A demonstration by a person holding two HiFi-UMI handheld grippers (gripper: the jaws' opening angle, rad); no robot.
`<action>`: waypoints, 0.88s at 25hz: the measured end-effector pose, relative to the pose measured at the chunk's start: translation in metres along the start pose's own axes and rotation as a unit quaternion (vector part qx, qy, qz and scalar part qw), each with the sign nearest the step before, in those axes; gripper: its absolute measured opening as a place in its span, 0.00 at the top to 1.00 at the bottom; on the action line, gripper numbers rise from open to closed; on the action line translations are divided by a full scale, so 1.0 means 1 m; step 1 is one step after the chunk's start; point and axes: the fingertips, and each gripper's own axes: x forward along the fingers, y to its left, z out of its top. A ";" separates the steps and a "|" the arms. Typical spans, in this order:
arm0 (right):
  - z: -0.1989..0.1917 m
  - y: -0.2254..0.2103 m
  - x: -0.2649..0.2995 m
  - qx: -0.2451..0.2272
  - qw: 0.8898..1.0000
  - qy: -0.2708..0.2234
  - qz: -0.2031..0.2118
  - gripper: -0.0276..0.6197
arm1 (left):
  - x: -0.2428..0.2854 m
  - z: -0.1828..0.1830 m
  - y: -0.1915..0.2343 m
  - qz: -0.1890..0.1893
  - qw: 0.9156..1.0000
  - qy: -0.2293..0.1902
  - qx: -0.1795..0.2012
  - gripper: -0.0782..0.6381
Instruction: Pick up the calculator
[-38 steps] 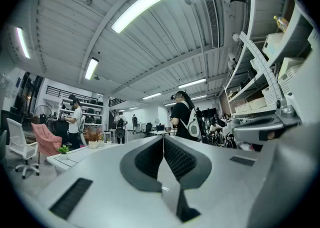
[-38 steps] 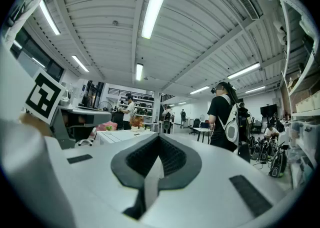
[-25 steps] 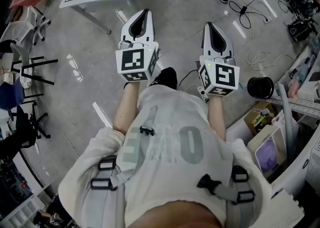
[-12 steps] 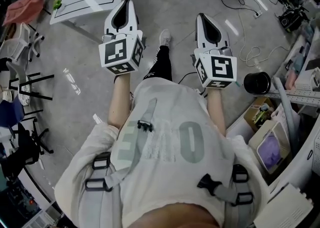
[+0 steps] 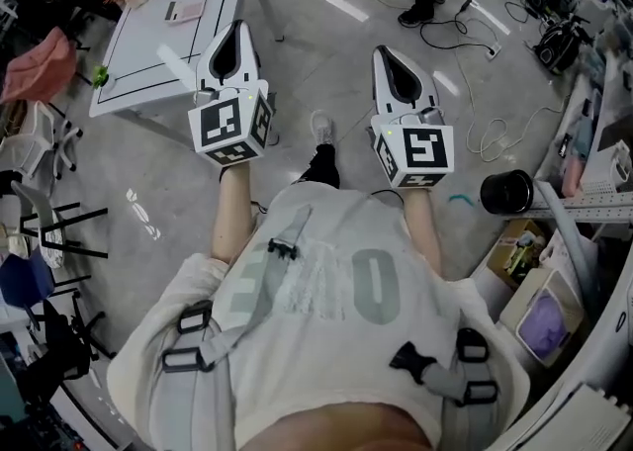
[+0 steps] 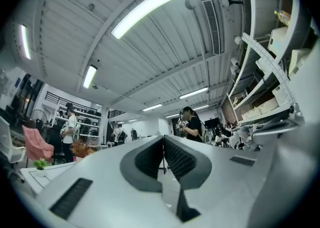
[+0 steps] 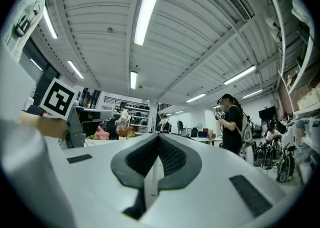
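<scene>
The left gripper (image 6: 163, 138) has its jaws pressed together on nothing, and the right gripper (image 7: 159, 135) is likewise closed and empty. Both point forward about level, side by side on bare forearms (image 5: 229, 212) stretched out from the chest. A small flat pinkish thing, seemingly the calculator (image 5: 185, 11), lies well ahead on the white table (image 5: 138, 48), and the person's shirt (image 5: 316, 241) shows a large pale O.

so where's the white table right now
Head view, upper left: the white table stands just beyond the left gripper, with a pink cloth to its left.
</scene>
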 end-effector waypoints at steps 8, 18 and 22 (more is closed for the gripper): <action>-0.031 -0.045 0.125 0.023 0.999 0.024 -0.003 0.95 | 0.121 -0.045 0.073 0.032 0.999 0.004 -0.003 0.86; -0.026 -0.053 0.358 -0.036 0.994 0.023 0.099 0.95 | 0.287 -0.079 0.169 0.066 0.998 -0.004 -0.008 0.86; -0.031 -0.041 0.439 -0.020 0.989 0.031 0.141 0.95 | 0.334 -0.089 0.212 0.088 0.996 0.002 0.008 0.86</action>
